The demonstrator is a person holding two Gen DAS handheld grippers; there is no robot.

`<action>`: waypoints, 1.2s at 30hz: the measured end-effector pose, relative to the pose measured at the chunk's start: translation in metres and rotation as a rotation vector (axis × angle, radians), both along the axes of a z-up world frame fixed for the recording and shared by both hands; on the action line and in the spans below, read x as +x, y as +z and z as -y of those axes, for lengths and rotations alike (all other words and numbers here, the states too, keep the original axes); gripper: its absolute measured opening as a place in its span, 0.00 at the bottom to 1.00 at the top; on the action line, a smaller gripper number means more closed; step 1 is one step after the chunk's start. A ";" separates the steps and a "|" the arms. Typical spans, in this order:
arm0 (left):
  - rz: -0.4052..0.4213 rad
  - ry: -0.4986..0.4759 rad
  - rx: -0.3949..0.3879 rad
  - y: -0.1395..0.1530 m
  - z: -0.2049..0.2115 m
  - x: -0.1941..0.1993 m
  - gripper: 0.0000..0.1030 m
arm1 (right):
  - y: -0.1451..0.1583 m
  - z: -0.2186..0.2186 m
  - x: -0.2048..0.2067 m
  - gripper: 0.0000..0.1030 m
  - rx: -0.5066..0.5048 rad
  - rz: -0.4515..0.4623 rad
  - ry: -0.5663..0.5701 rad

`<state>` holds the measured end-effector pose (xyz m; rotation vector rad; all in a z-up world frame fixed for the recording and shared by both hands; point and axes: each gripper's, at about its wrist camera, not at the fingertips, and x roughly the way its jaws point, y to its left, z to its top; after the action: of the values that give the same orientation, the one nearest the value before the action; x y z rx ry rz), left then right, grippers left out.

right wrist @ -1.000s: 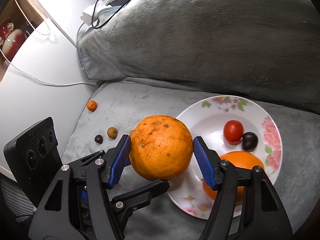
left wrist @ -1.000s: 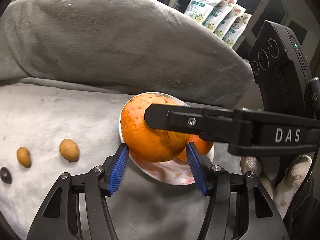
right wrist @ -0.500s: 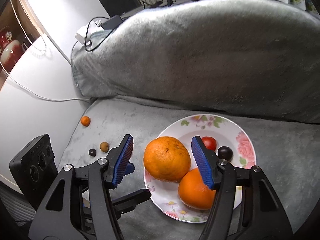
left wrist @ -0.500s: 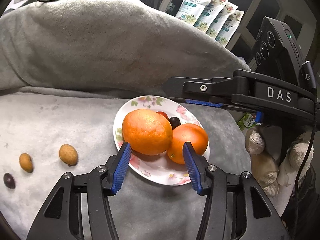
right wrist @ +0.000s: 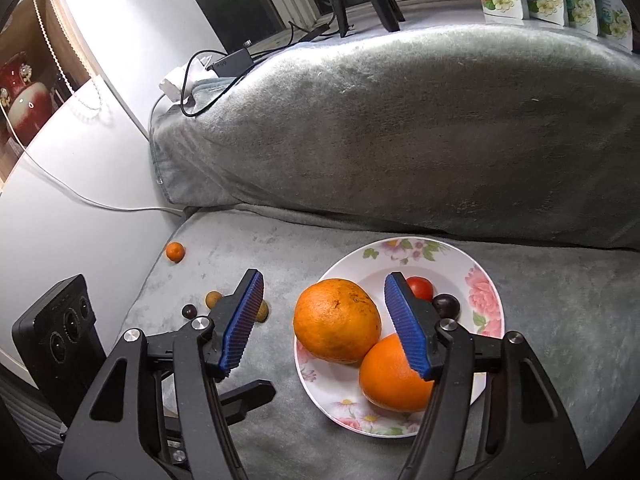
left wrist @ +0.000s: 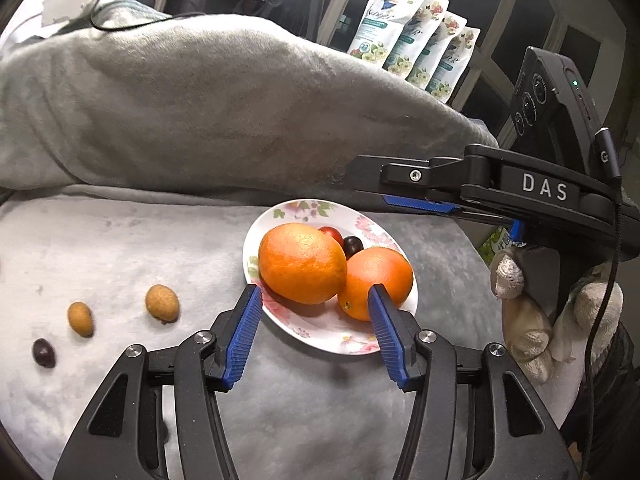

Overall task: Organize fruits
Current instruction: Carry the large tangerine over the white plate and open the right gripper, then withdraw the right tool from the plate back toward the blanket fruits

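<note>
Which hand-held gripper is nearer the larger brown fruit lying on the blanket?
Left. The left hand-held gripper sits just right of the brown fruit; the right hand-held gripper hangs by the plate, farther off.

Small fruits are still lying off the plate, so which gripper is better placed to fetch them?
Probably left. The left gripper is empty and the brown fruits lie just beside it; the right gripper, also empty, hangs over the plate.

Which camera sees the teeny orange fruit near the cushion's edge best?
The right wrist view. The tiny orange fruit sits there in plain sight on the grey cushion, far left of the plate. The left wrist view doesn't show it at all.
</note>
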<state>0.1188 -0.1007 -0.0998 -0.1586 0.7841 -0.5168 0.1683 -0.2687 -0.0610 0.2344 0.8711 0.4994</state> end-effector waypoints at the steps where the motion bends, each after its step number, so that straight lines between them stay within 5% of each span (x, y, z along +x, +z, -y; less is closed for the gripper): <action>1: 0.005 0.002 0.003 0.001 0.000 -0.001 0.53 | 0.000 0.000 -0.001 0.69 0.000 0.002 -0.004; 23: 0.122 0.062 0.037 0.026 -0.025 -0.026 0.58 | 0.007 -0.011 -0.019 0.75 -0.004 0.073 0.005; 36: 0.102 0.245 0.081 0.017 -0.114 -0.032 0.58 | 0.013 -0.043 -0.051 0.75 -0.036 0.193 0.079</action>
<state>0.0873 0.0137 -0.0828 -0.1501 0.6741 -0.2584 0.1176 -0.2256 -0.0479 0.1172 0.7021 0.5699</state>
